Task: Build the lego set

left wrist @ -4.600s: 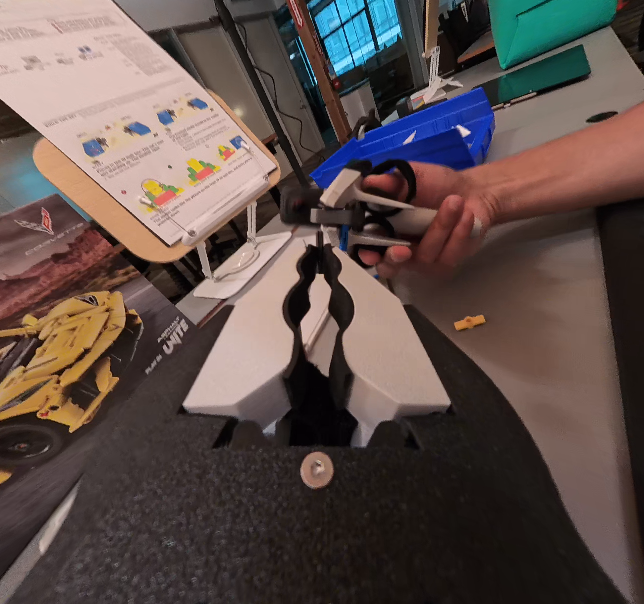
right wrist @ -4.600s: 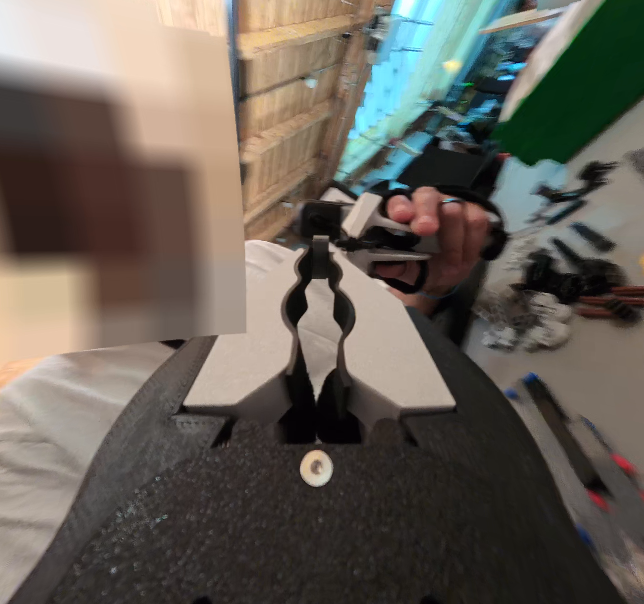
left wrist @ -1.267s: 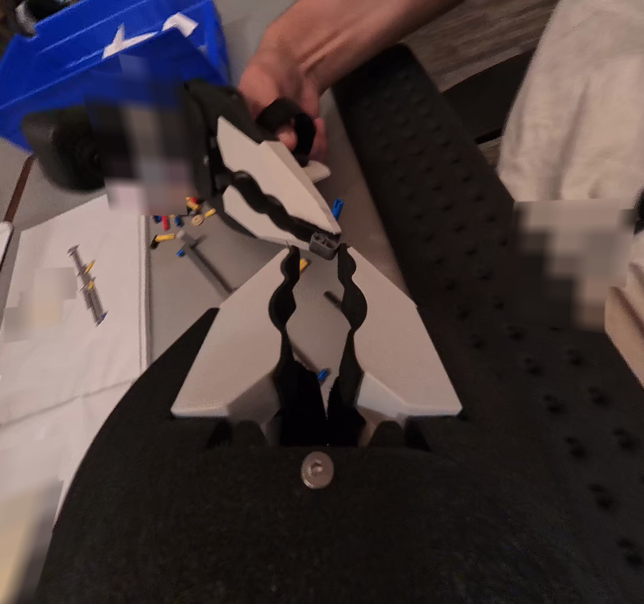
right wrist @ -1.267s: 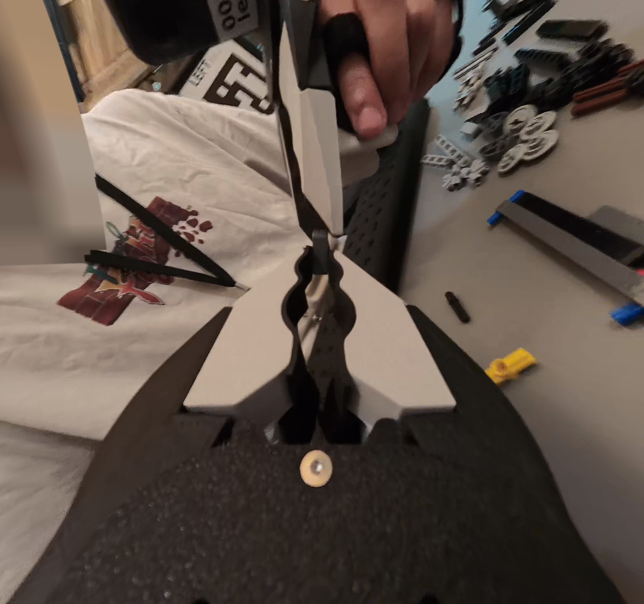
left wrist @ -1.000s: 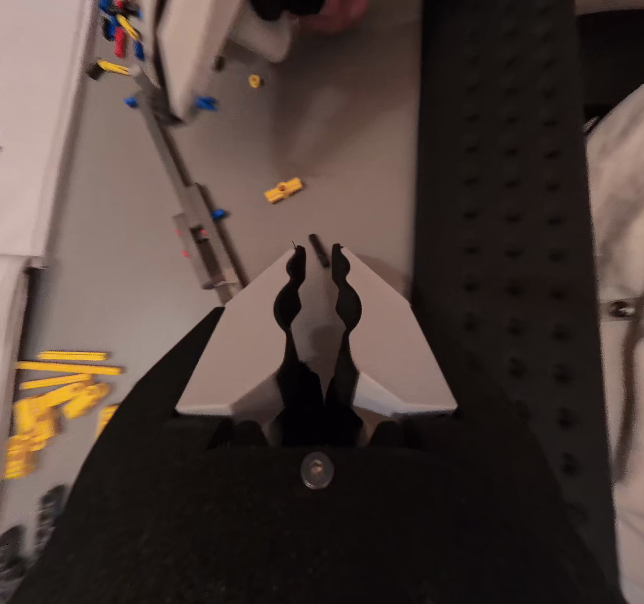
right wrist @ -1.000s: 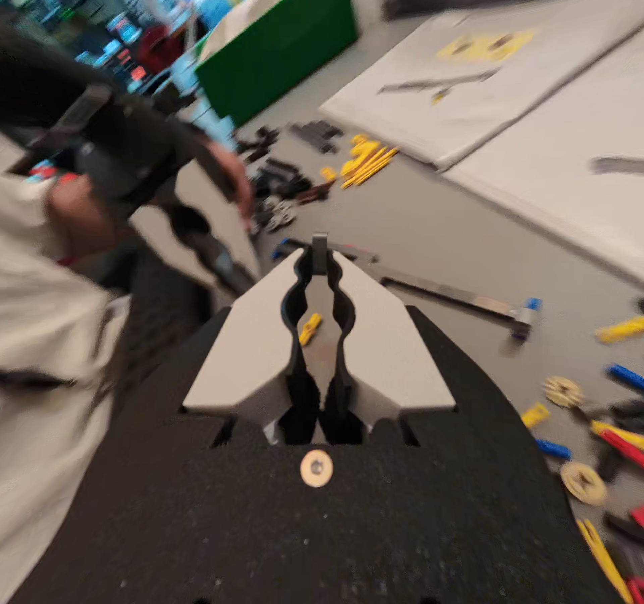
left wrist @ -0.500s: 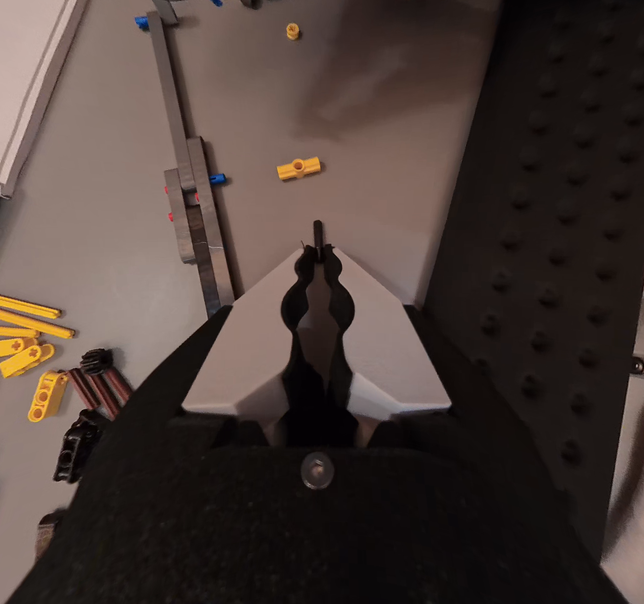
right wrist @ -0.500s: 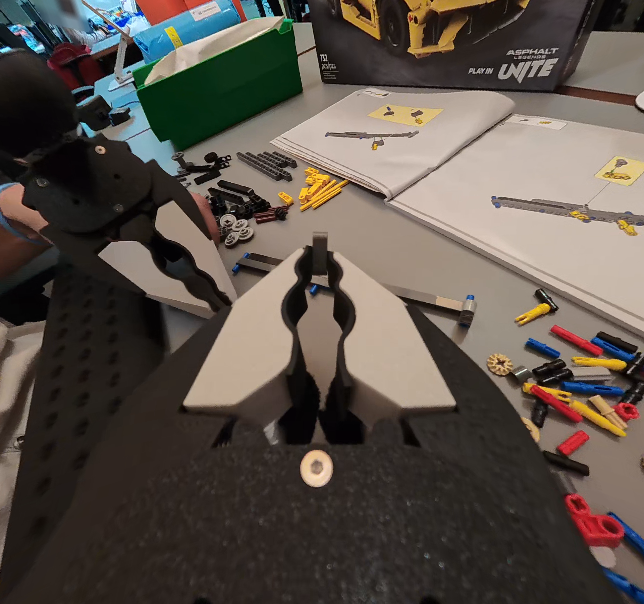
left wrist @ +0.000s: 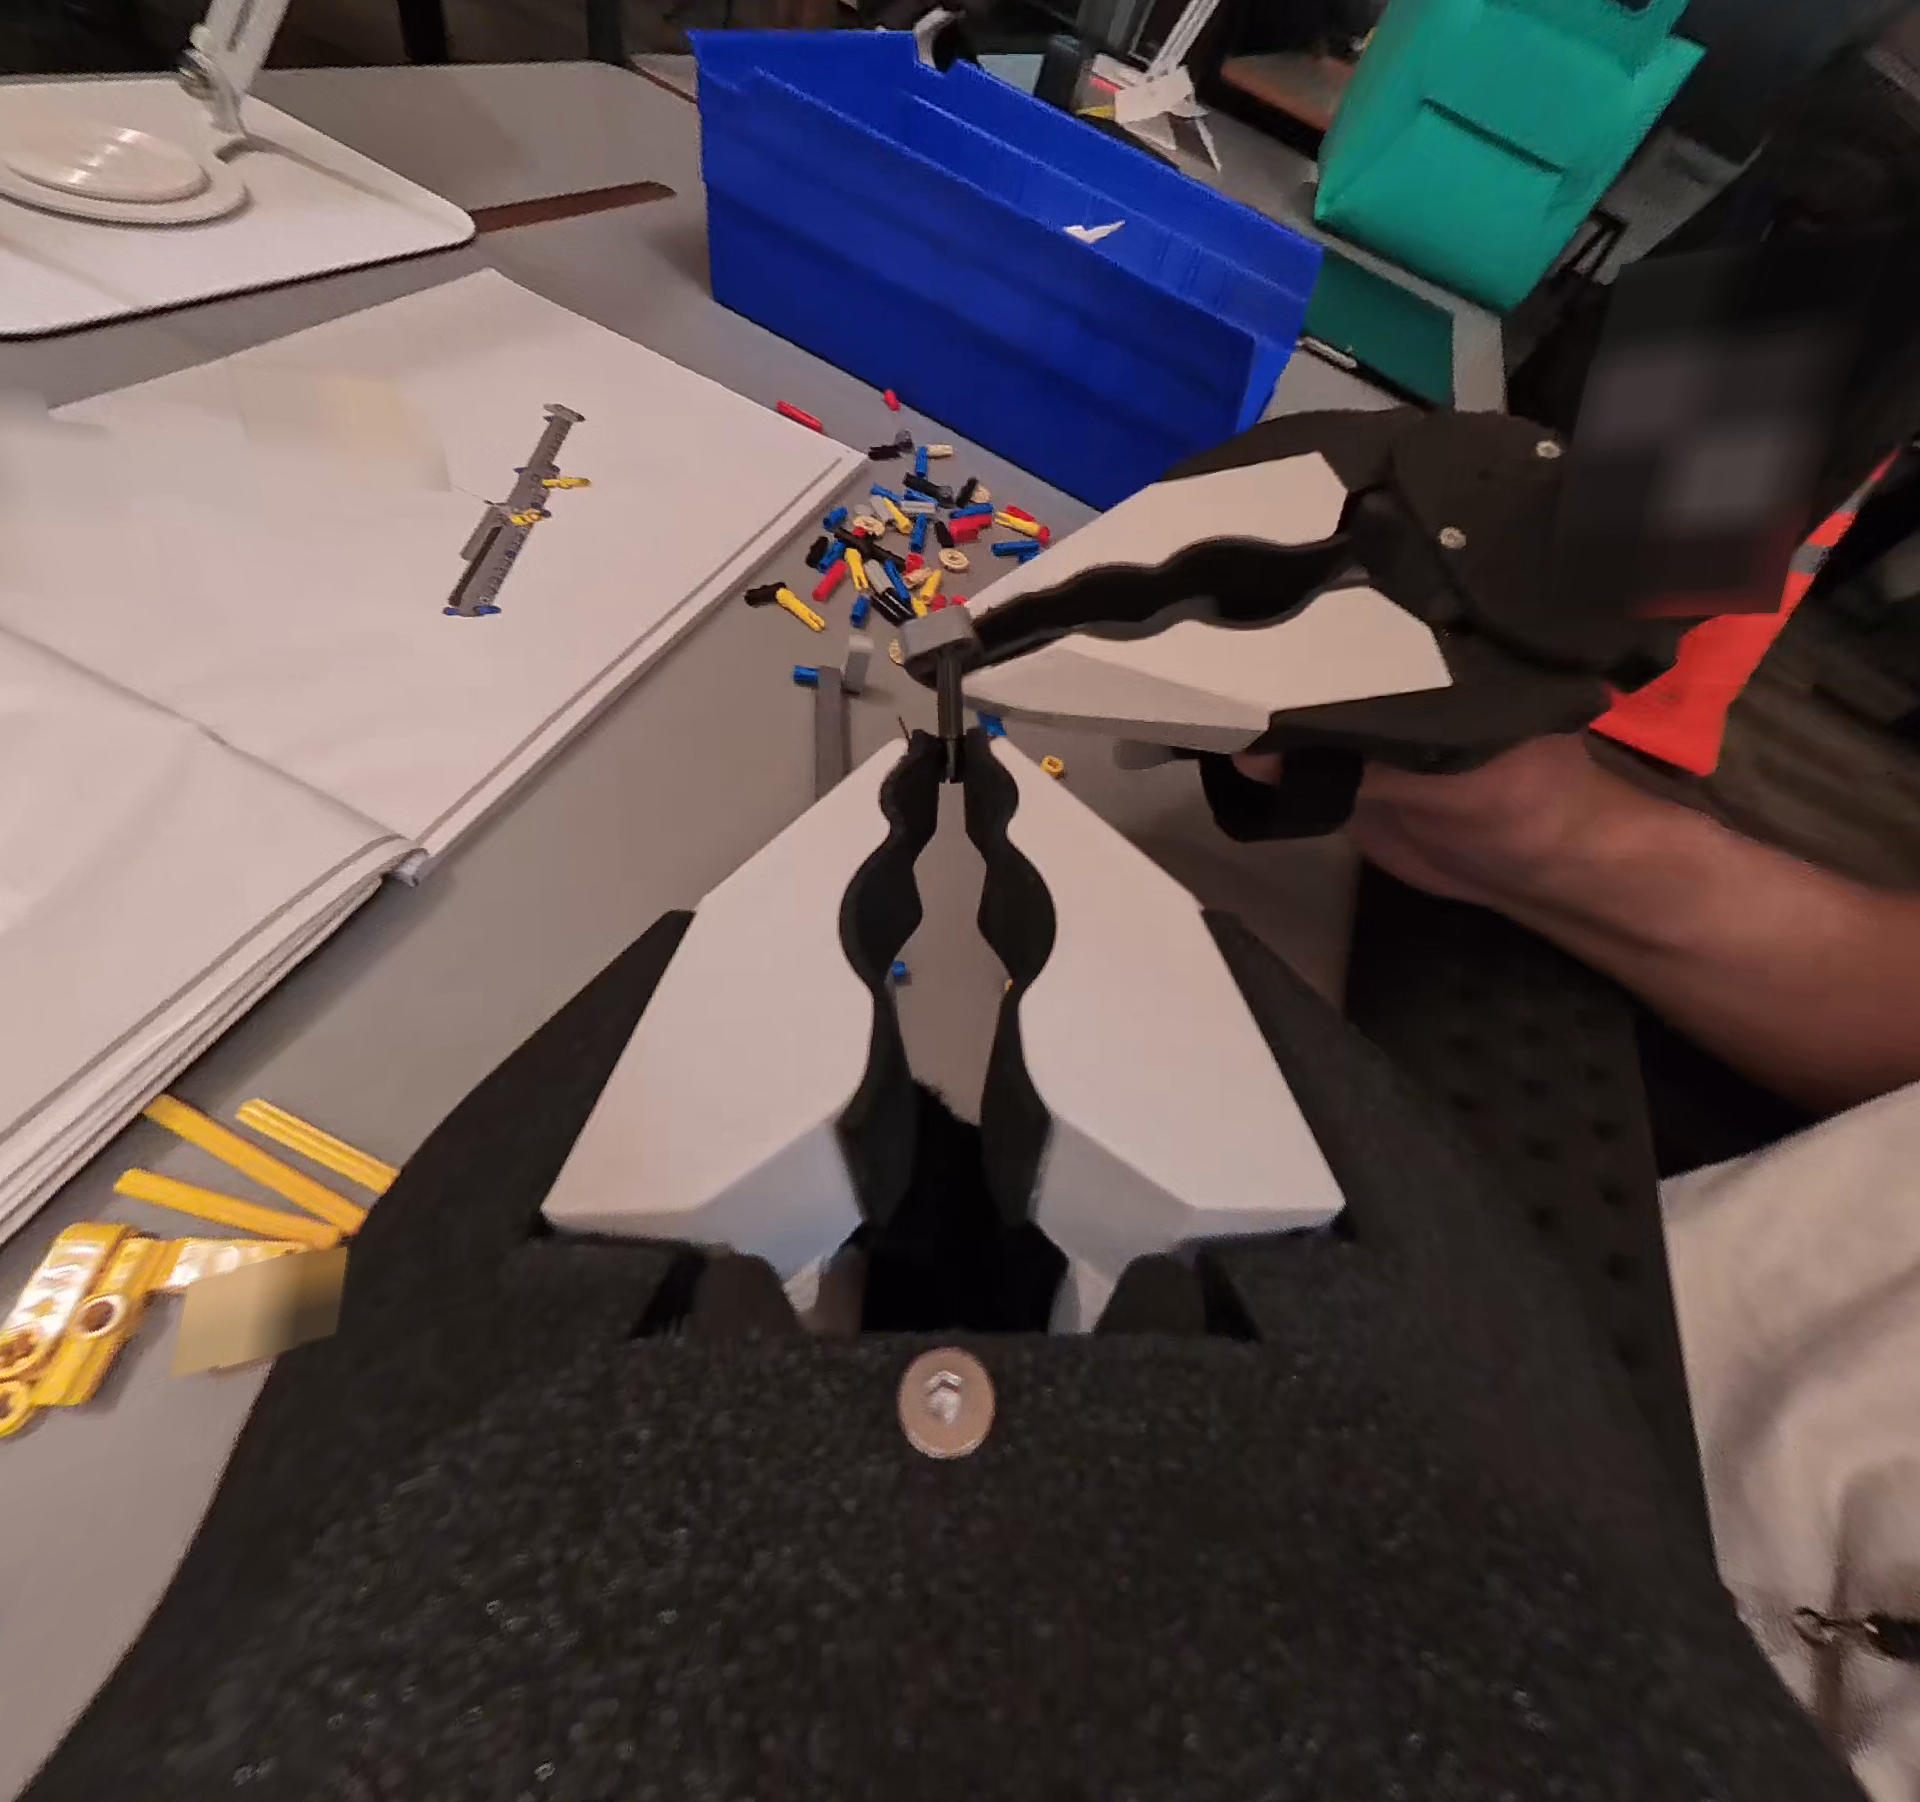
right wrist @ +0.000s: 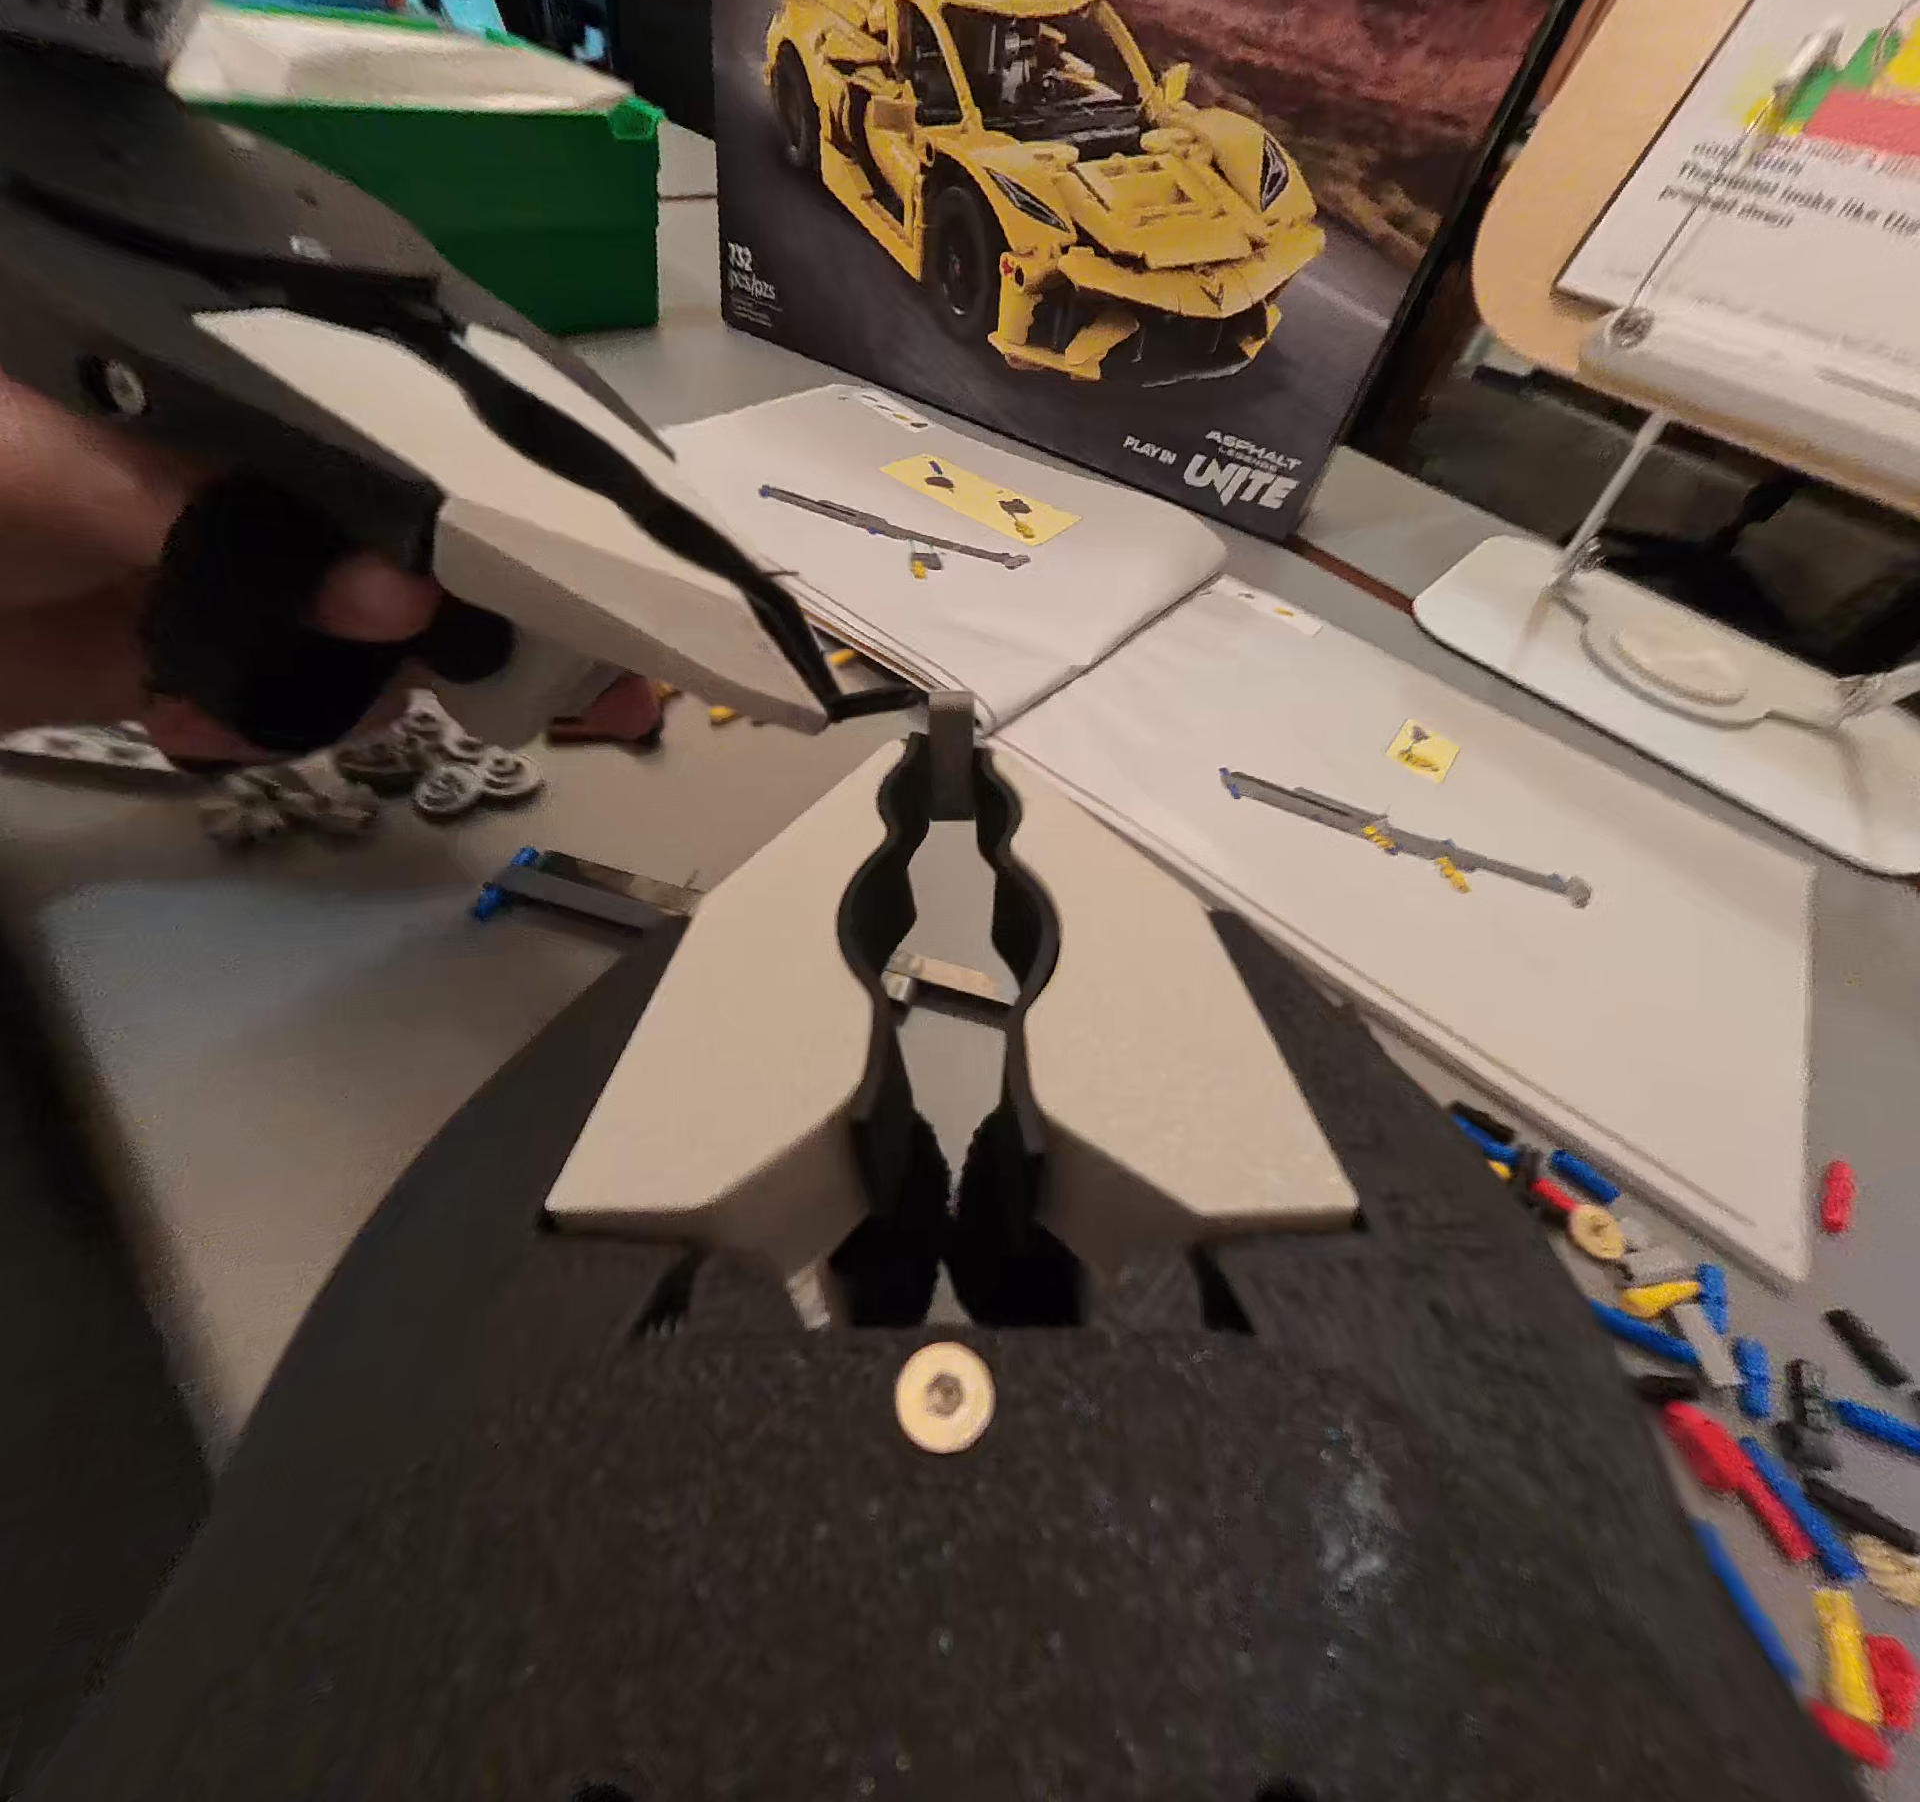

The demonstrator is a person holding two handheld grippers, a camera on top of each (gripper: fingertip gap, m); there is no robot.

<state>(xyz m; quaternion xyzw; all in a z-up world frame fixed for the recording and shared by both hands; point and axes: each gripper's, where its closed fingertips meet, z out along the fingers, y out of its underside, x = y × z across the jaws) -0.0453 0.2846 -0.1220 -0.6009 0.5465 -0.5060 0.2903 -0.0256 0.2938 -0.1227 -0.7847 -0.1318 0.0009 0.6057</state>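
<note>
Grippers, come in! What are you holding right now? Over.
Left gripper shut on black pin. Right gripper shut on grey piece. Pin meeting piece. Nothing between.

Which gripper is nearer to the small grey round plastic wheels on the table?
Left. The left gripper, holding a black pin, hangs just above the wheels; the right gripper, holding a grey piece, is farther, wheels on its left.

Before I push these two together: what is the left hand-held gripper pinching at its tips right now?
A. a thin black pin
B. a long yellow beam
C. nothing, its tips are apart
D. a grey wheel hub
A: the left hand-held gripper is shut on a thin black pin, whose far end meets the small grey connector held by the right hand-held gripper.
</note>
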